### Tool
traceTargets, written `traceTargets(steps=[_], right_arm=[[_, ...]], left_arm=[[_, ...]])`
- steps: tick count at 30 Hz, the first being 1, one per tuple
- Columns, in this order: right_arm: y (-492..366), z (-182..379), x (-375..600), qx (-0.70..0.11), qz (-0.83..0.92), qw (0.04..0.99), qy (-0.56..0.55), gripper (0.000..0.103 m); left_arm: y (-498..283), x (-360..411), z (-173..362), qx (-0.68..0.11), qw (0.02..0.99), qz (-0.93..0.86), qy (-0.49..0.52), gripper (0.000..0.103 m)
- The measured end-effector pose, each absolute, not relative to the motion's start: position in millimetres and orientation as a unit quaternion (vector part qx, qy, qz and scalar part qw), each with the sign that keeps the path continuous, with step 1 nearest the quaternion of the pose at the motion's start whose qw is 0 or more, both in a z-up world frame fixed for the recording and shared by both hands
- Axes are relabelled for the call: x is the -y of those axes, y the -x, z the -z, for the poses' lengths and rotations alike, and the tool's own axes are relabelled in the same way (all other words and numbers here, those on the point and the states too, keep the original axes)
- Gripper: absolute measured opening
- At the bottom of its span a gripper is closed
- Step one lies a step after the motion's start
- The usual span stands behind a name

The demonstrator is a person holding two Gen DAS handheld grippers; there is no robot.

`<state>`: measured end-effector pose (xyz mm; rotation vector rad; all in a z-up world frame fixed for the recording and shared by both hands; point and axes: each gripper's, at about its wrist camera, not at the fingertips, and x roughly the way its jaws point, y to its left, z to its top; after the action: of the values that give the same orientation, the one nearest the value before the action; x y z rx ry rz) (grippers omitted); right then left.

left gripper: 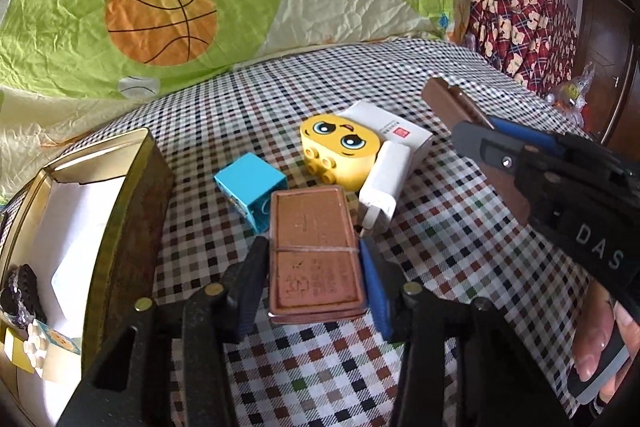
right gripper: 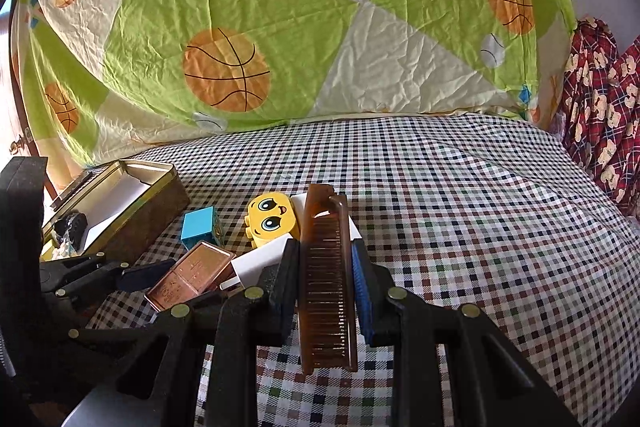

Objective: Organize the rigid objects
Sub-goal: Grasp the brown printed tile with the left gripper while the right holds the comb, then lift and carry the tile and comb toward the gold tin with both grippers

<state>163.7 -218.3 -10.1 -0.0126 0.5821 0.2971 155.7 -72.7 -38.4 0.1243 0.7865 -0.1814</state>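
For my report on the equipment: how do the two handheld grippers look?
Both the left gripper and the right gripper have matte black plastic frames with brass-coloured round screws, one black finger pad and one blue pad. White letters "DAS" mark the right gripper's body.

Left wrist view: the open tin (left gripper: 132, 195) is cut off by the left edge; contents partly seen only, a dark wrapped item (left gripper: 22, 293) and a pale toy block (left gripper: 40, 347), neither identifiable. Embossed text on the copper-coloured case (left gripper: 314, 251) is illegible. The white box (left gripper: 394, 131) is mostly hidden behind the yellow face block (left gripper: 340, 151). Right wrist view: the white charger (right gripper: 260, 259) is half hidden by the right gripper (right gripper: 326, 267).
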Motion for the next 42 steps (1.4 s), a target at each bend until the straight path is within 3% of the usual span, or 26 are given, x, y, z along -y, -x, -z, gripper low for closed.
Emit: traceTargets(steps=[11,42], right_arm=[[-157,6,219,-0.264,-0.150,0.953,0.007,0.027],[-140,-2,223,-0.211,-0.158,0.965,0.003,0.027]], left_arm=[[-141,62,22,-0.318,0.946,0.054,-0.044,0.045],[-113,47,5,-0.234,0.972,0.017,-0.016,0.045]])
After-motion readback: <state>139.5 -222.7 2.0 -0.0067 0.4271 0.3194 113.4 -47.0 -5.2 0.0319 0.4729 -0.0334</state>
